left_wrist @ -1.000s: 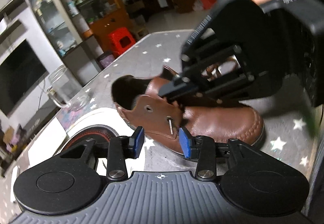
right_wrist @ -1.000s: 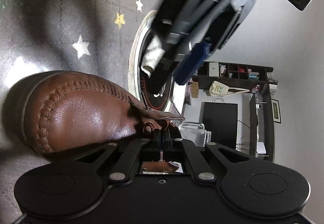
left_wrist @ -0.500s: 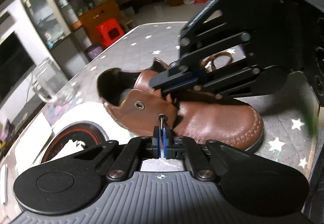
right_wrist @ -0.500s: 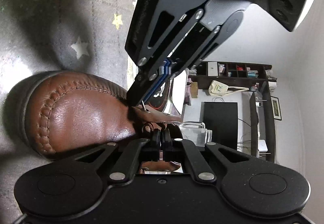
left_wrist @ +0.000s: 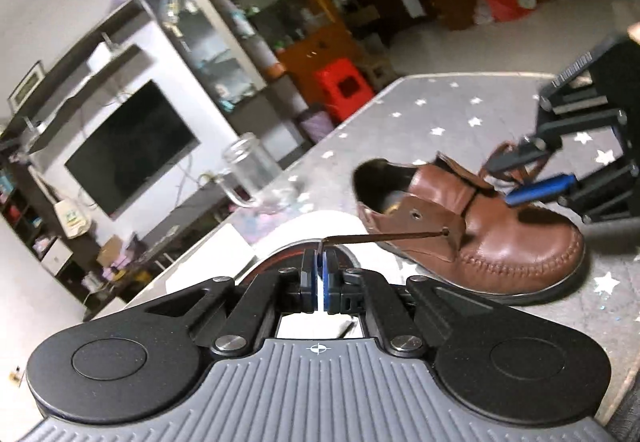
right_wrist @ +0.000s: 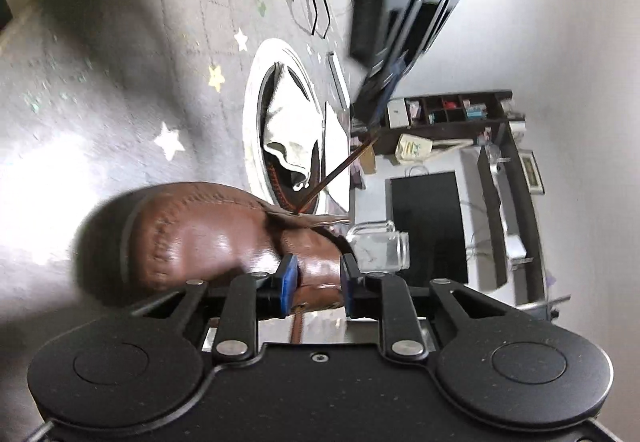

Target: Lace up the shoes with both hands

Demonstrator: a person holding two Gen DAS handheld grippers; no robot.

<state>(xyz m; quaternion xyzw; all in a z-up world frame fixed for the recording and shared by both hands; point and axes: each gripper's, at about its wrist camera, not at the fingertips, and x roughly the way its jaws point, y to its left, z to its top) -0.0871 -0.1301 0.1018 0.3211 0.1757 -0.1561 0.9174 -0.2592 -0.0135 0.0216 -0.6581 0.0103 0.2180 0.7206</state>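
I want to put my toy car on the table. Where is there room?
Bare starry table lies behind the shoe, and more beyond its toe. It is crowded on the heel side, where the plate and glass jar sit and the lace stretches to the left gripper.

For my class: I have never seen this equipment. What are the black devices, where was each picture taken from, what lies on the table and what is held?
There is no robot here. A person holds one pair of tongs in each hand, and each carries a camera looking along its fingers.

The left view shows the left tongs shut on a lace drawn taut from an eyelet of the brown shoe.

The right view shows the right tongs open over the shoe, gripping nothing.

On the starred table there are also a glass mug and a white plate.
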